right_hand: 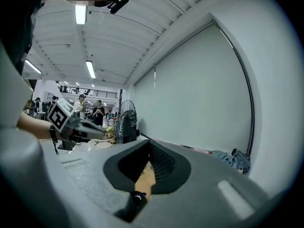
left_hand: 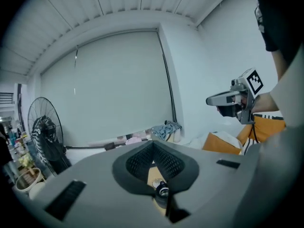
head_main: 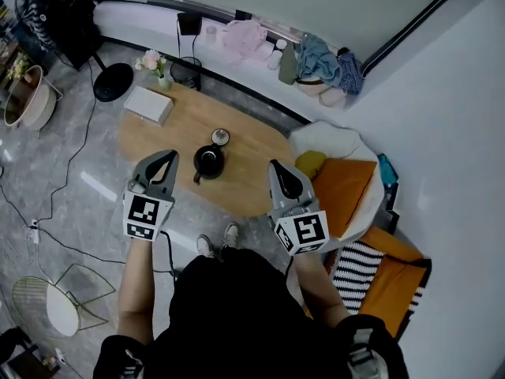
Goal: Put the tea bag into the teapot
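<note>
Head view showed the black teapot [head_main: 209, 162] near the middle of the table [head_main: 256, 192]; left tongs [head_main: 167, 157] and right tongs [head_main: 277, 166] hovered over its near edge, both pressed together, empty.

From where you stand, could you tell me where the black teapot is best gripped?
Probably by the dark handle jutting from the teapot toward the left gripper: come in from that near-left side and close across it. The round body looks too wide, and the top looks open.

Left tool [left_hand: 153, 145], jaws tip to tip and empty, teapot [left_hand: 162, 192] below through their gap, right tool [left_hand: 211, 99] far right.
</note>
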Action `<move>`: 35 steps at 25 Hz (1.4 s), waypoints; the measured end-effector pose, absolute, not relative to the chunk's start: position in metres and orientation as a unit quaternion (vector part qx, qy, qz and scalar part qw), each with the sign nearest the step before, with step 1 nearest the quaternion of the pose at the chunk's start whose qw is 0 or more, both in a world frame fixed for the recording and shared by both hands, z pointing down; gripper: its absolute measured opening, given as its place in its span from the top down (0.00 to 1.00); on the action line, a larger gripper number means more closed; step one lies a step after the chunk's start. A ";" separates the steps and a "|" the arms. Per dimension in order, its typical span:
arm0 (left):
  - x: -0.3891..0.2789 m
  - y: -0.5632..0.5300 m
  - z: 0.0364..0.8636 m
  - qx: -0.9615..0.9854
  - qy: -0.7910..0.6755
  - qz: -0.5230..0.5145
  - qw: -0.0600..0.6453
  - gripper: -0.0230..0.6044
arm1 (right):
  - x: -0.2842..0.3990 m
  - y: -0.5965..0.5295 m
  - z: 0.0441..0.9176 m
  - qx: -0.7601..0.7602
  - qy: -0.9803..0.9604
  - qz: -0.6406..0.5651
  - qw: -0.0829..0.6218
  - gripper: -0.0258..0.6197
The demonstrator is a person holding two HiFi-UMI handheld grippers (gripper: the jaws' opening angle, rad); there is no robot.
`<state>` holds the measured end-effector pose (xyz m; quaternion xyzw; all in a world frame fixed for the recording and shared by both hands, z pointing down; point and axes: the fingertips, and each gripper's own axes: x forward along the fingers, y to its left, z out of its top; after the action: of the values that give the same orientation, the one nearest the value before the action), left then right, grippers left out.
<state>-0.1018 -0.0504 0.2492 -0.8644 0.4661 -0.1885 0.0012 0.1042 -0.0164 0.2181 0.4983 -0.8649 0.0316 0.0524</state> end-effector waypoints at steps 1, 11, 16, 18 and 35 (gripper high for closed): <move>-0.103 -0.047 0.238 -0.864 0.472 -0.175 0.010 0.95 | 0.108 -0.016 0.213 0.498 -0.865 0.030 0.049 0.95; -0.144 -0.009 0.175 -0.832 0.543 -0.102 0.053 0.95 | 0.135 -0.012 0.185 0.509 -0.860 0.017 0.020 0.95; -0.154 0.004 0.155 -0.828 0.557 -0.053 0.047 0.95 | 0.155 -0.017 0.184 0.532 -0.846 0.019 0.020 0.95; -0.162 0.012 0.151 -0.822 0.567 -0.034 0.038 0.95 | 0.164 -0.018 0.182 0.543 -0.840 0.015 0.020 0.95; -0.223 0.068 0.165 -0.754 0.657 0.003 0.020 0.95 | 0.189 -0.013 0.172 0.584 -0.811 0.028 0.006 0.95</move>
<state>-0.2231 0.0677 0.1646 -0.7536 0.6570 0.0027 0.0197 0.1894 -0.0126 0.1722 0.5841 -0.8112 0.0282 0.0061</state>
